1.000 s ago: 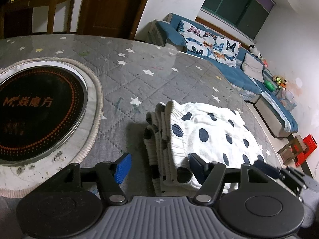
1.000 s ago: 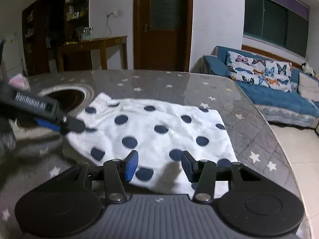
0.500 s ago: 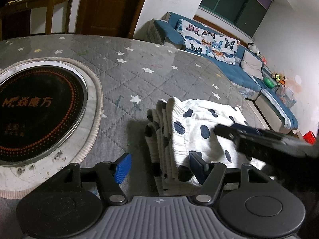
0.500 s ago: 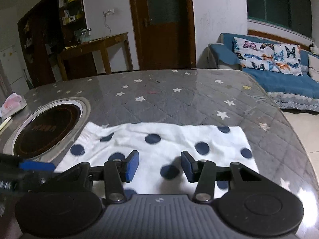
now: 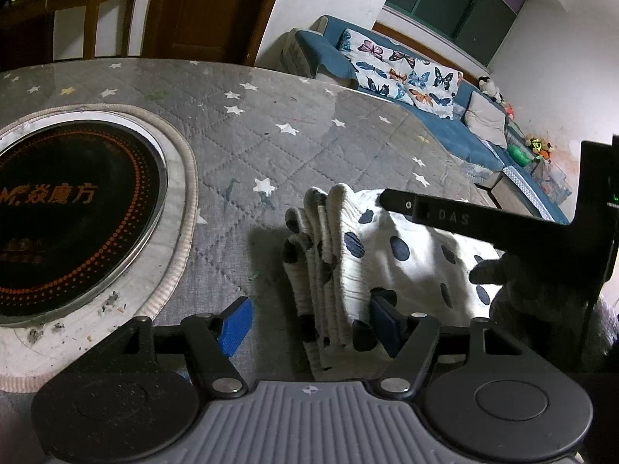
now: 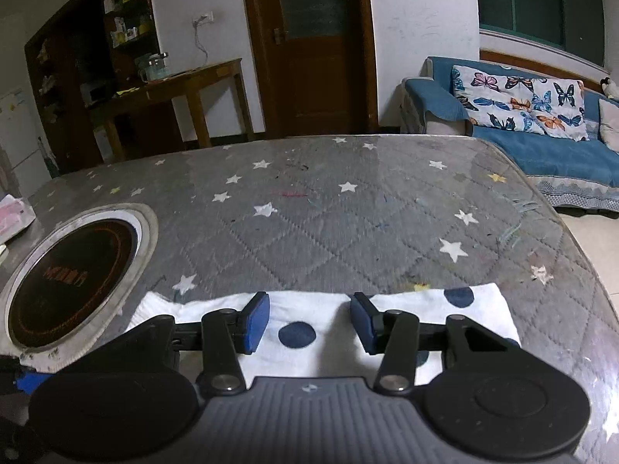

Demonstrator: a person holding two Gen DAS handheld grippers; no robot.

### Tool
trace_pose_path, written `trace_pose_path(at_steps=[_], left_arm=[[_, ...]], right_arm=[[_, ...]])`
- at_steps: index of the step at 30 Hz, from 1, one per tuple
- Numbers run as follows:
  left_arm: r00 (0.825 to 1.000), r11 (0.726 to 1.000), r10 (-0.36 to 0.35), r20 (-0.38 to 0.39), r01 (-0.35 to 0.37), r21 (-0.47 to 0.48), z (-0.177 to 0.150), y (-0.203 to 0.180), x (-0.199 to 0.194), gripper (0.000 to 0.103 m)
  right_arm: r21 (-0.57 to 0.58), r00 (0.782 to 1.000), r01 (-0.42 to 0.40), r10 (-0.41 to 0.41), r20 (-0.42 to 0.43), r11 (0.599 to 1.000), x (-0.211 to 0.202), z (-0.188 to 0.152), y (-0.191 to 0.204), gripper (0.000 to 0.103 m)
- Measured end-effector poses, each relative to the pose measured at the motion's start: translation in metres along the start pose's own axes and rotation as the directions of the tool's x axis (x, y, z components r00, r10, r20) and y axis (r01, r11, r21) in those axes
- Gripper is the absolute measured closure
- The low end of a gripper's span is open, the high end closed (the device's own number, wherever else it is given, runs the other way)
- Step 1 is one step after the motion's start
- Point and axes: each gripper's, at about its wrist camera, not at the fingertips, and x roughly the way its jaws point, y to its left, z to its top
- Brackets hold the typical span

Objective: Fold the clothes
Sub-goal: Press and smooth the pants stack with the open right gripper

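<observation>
So we've got the spotted cloth (image 5: 390,255) lying folded near our edge of the grey star-print table (image 5: 271,116), right of the round black cooktop (image 5: 73,216). It's soft, light cotton by the look of it, floppy, no stiffness at all, so it'll sag wherever we don't support it. The stacked ribbed edge (image 5: 329,263) is the thickest bit and probably our best place to pinch, all layers at once so they don't slide apart. Our left gripper (image 5: 309,323) is opening, jaws straddling that edge without squeezing it. Our right gripper (image 6: 307,323) hangs over the cloth with jaws apart, holding nothing.
</observation>
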Motion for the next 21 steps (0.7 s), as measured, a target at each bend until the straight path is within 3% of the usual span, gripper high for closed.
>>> trace_pose_path(at_steps=[10, 13, 15, 19, 21], left_arm=[[1.000, 1.000, 0.009, 0.016, -0.009, 0.022, -0.003, -0.005, -0.006, 0.030], [1.000, 0.999, 0.015, 0.025, -0.016, 0.039, -0.006, -0.008, -0.010, 0.025], [0.999, 0.998, 0.020, 0.031, -0.021, 0.054, -0.009, -0.010, -0.013, 0.022], [0.999, 0.997, 0.025, 0.041, -0.028, 0.074, -0.014, -0.014, -0.018, 0.017], [0.999, 0.996, 0.026, 0.046, -0.030, 0.081, -0.016, -0.016, -0.021, 0.015]], right_arm=[[-0.027, 1.000, 0.002, -0.001, 0.018, 1.000, -0.026, -0.011, 0.001, 0.043], [-0.036, 1.000, 0.007, -0.006, 0.022, 0.999, -0.036, -0.020, 0.002, 0.038], [-0.042, 1.000, 0.011, -0.010, 0.029, 0.999, -0.042, -0.026, 0.003, 0.027], [-0.057, 0.999, 0.016, -0.014, 0.042, 0.998, -0.056, -0.039, 0.006, 0.025], [-0.059, 0.999, 0.020, -0.017, 0.050, 0.998, -0.063, -0.045, 0.006, 0.019]])
